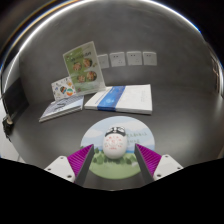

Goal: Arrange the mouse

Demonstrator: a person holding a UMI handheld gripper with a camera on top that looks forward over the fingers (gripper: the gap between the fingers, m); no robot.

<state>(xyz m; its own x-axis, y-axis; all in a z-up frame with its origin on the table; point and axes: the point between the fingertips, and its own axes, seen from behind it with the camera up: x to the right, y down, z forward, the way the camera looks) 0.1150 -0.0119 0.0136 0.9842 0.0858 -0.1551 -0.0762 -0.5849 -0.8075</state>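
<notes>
A white mouse [115, 144] with a cartoon face printed on it rests on a round mat [142, 129] that is pale blue at the far side and green at the near side. My gripper [114, 152] is open. Its fingers, with magenta pads [80, 160], stand at either side of the mouse with a gap at each side. The mouse's near end is hidden below, between the fingers.
The mat lies on a dark table [180, 125]. Beyond it lie a white and blue booklet [122, 98] and a thinner book [62, 108]. A colourful leaflet [82, 66] stands propped behind them. White wall sockets [128, 59] are on the grey wall.
</notes>
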